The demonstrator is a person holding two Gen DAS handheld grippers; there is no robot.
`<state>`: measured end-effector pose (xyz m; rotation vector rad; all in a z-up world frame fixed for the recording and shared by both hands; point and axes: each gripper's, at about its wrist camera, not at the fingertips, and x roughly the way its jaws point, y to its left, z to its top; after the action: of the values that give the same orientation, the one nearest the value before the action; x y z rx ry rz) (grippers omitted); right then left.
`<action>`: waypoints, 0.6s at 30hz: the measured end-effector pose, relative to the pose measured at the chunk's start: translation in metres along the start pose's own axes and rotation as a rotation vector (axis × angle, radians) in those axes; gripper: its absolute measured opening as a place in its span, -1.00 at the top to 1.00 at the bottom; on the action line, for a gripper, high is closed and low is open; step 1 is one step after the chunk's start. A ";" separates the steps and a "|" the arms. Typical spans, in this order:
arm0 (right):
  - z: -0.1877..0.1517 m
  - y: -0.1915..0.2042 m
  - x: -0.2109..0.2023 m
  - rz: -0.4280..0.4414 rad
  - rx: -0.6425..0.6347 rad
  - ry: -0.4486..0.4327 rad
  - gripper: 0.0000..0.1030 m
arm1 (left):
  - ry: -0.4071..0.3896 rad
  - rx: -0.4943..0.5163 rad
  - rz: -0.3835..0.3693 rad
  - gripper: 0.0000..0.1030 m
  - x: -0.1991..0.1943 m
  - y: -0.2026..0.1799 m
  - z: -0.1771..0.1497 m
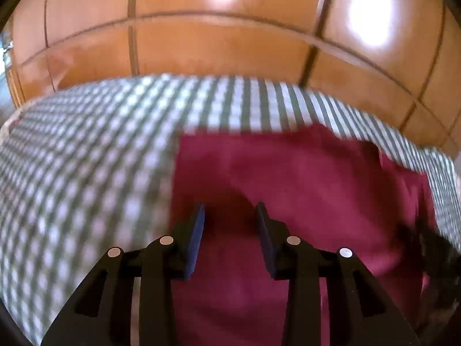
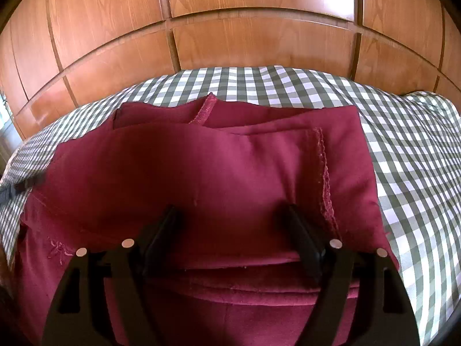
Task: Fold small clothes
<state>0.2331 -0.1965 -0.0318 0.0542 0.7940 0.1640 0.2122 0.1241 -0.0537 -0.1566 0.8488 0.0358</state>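
risk: top fold layer of the maroon garment [image 2: 201, 173] could slide or spring back if a jaw snags its raw hem | left gripper [image 1: 230, 216] angled down, jaws partly spread, empty | right gripper [image 2: 230, 216] angled down, jaws wide, empty | garment: checked sheet [image 2: 403, 158], hem toward 2 o'clock

the garment [image 2: 201, 173] is deep maroon; the cloth [image 2: 403, 144] beneath shows green-grey and white checks; the panels [image 2: 259, 14] at the top are glossy orange-brown wood
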 end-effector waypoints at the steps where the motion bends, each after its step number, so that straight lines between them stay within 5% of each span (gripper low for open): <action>1: 0.000 0.000 0.000 0.000 -0.001 0.000 -0.50 | 0.021 -0.002 0.009 0.30 0.006 0.000 -0.010; 14: 0.000 0.000 0.001 0.002 -0.001 0.000 -0.50 | 0.013 -0.011 0.045 0.29 -0.033 0.000 -0.019; 18: 0.000 0.002 0.000 -0.002 -0.005 -0.003 -0.56 | 0.025 -0.018 0.081 0.00 -0.055 0.005 -0.046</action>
<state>0.2327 -0.1948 -0.0311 0.0489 0.7903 0.1643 0.1413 0.1239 -0.0435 -0.1395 0.8800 0.1177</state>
